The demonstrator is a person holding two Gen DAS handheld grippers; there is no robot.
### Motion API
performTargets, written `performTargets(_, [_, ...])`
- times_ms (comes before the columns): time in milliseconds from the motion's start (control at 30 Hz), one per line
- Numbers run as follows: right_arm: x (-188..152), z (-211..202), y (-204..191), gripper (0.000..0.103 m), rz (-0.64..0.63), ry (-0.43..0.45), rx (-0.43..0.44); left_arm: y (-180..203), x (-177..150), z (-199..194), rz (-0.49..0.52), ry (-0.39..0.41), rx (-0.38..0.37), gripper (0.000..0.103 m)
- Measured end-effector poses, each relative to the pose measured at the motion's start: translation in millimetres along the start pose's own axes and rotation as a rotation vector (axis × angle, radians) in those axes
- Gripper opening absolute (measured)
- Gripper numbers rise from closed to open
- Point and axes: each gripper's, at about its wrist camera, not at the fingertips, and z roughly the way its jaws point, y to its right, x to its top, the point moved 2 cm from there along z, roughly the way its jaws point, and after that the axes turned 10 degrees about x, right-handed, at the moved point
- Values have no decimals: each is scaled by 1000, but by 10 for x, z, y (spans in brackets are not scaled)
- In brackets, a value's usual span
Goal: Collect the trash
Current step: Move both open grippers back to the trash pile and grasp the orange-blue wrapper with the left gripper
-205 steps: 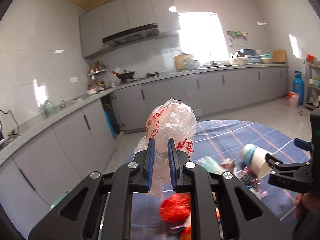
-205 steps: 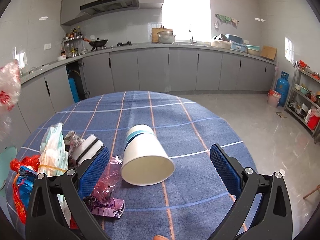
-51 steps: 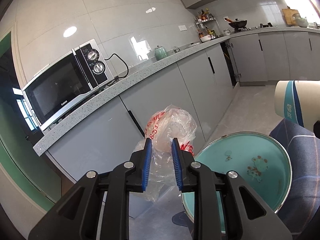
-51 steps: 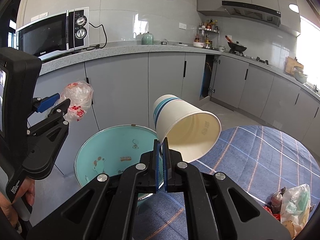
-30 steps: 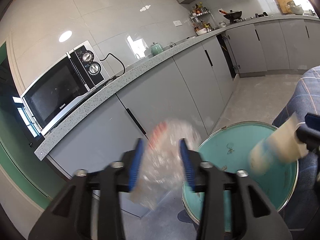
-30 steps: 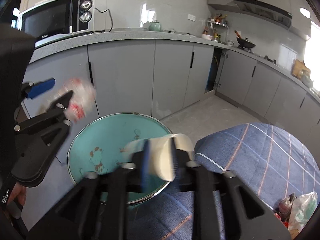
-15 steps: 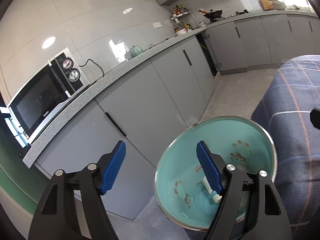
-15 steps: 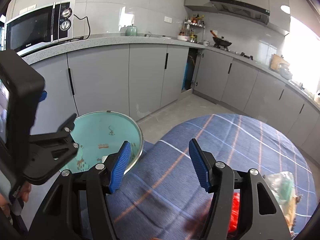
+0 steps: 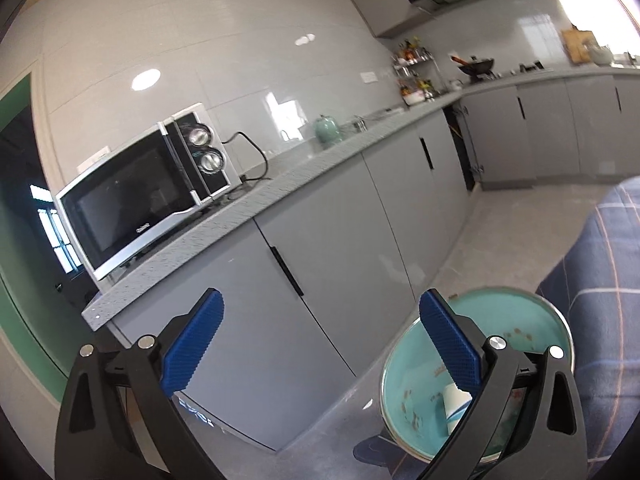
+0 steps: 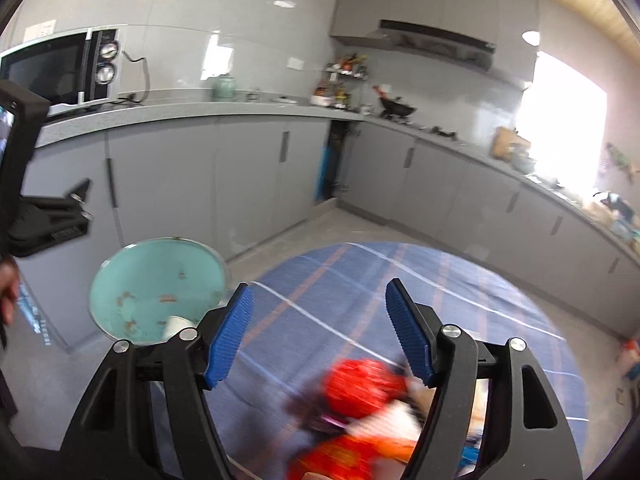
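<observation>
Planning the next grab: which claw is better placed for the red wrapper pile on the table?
Right, probably. The right claw is open and the red wrapper pile on the table lies just ahead of it. The left claw is open too, but faces the cabinets beside the teal bin.

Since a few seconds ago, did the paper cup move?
Yes. The paper cup went from the blue tablecloth down into the teal bin.

My left claw (image 9: 320, 344) hangs before the cabinets (image 9: 320, 264), the basin (image 9: 520, 304) on the floor to its right with a cup (image 9: 454, 400) in it; the bench (image 10: 460, 280) lies right of the basin; wrappers (image 10: 360, 400) sit on the bench under my right claw (image 10: 316, 336).
</observation>
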Motion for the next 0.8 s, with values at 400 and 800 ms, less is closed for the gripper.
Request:
performTargets(400, [-606, -823, 990, 72, 145, 12, -266, 646, 25, -1041, 10, 98, -324, 98])
performTargets(800, [-1386, -1034, 1385, 74, 203, -77, -393, 1207, -26, -1981, 89, 215, -547, 98])
